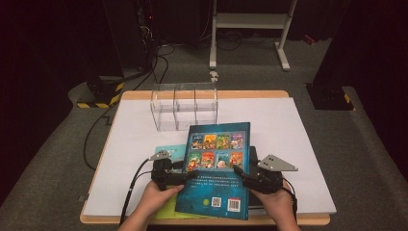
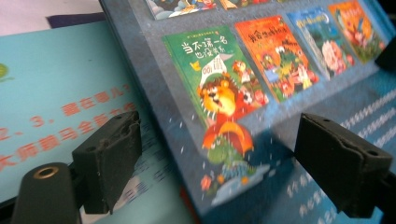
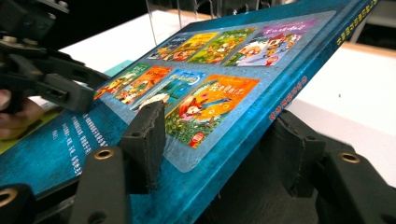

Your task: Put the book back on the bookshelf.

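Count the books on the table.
3 show: a blue book on top, gripped at its right edge; a light green one beneath at left; a dark one beneath at right. More may be hidden.

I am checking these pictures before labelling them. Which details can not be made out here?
- Book titles on the blue book: too small in the high view, blurred in the left gripper view.
- Dark item beneath it: covered by the book.
- Light teal book: partly covered, cut off by the frame edge.
- Right hand-held gripper: pad contact unclear.
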A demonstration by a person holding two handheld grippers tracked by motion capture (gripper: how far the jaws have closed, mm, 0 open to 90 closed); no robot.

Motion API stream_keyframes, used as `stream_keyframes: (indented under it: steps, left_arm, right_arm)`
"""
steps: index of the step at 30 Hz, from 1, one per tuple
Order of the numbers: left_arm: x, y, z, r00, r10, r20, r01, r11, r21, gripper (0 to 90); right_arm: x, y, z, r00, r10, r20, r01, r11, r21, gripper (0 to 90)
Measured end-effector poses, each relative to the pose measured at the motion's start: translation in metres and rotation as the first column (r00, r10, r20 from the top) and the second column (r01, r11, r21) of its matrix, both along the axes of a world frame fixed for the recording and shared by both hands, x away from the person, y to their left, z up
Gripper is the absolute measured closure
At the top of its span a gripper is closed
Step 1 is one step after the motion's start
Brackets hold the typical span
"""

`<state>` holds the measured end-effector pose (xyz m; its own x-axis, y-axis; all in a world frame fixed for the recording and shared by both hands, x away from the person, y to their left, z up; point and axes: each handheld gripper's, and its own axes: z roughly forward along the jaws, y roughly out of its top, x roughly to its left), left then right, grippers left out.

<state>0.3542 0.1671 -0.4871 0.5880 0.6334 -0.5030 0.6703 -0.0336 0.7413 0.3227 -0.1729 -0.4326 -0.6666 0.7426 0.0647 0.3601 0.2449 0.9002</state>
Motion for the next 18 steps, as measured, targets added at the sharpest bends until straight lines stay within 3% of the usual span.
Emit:
stream_keyframes:
  steps: [4, 8, 11, 12, 13, 14, 15, 17, 18]
  left_arm:
    - [0.002, -0.001, 0.002, 0.9993, -0.034, -0.017, 0.034, 0.9993, -0.015, 14.9]
    - [0.0, 0.003, 0.007, 0.9994, -0.032, 0.01, 0.032, 0.9995, 0.0, 19.6]
    - [-0.004, 0.008, 0.016, 0.9974, 0.003, 0.072, -0.004, 1.0, 0.009, 22.9]
    - [-0.004, 0.008, 0.016, 0.9974, 0.003, 0.072, -0.004, 1.0, 0.009, 23.1]
    - [-0.006, 0.01, 0.022, 0.9938, 0.026, 0.108, -0.028, 0.9995, 0.016, 23.6]
    - [-0.006, 0.01, 0.022, 0.9938, 0.026, 0.108, -0.028, 0.9995, 0.016, 24.5]
    - [-0.007, 0.012, 0.026, 0.9903, 0.044, 0.132, -0.046, 0.9989, 0.012, 24.5]
    - [-0.01, 0.018, 0.035, 0.9768, 0.085, 0.197, -0.086, 0.9963, -0.001, 32.1]
    - [-0.01, 0.018, 0.035, 0.9768, 0.085, 0.197, -0.086, 0.9963, -0.001, 35.1]
  right_arm:
    - [-0.002, 0.002, 0.003, 0.9998, 0.009, 0.019, -0.009, 1.0, 0.0, 40.6]
    - [-0.002, 0.003, 0.006, 0.9997, 0.013, 0.019, -0.013, 0.9998, 0.013, 40.6]
    - [0.001, 0.005, 0.011, 0.9992, 0.022, 0.033, -0.022, 0.9996, 0.015, 40.9]
    - [0.001, 0.005, 0.011, 0.9992, 0.022, 0.033, -0.022, 0.9996, 0.015, 40.9]
    - [0.004, 0.009, 0.018, 0.9985, 0.02, 0.051, -0.02, 0.9998, 0.005, 42.1]
    - [0.004, 0.009, 0.018, 0.9985, 0.02, 0.051, -0.02, 0.9998, 0.005, 42.1]
    - [0.005, 0.011, 0.02, 0.998, 0.018, 0.061, -0.019, 0.9998, 0.007, 43.6]
    - [0.008, 0.014, 0.029, 0.9966, 0.002, 0.082, -0.004, 0.9998, 0.022, 46.7]
    - [0.008, 0.014, 0.029, 0.9966, 0.002, 0.082, -0.004, 0.9998, 0.022, 46.7]
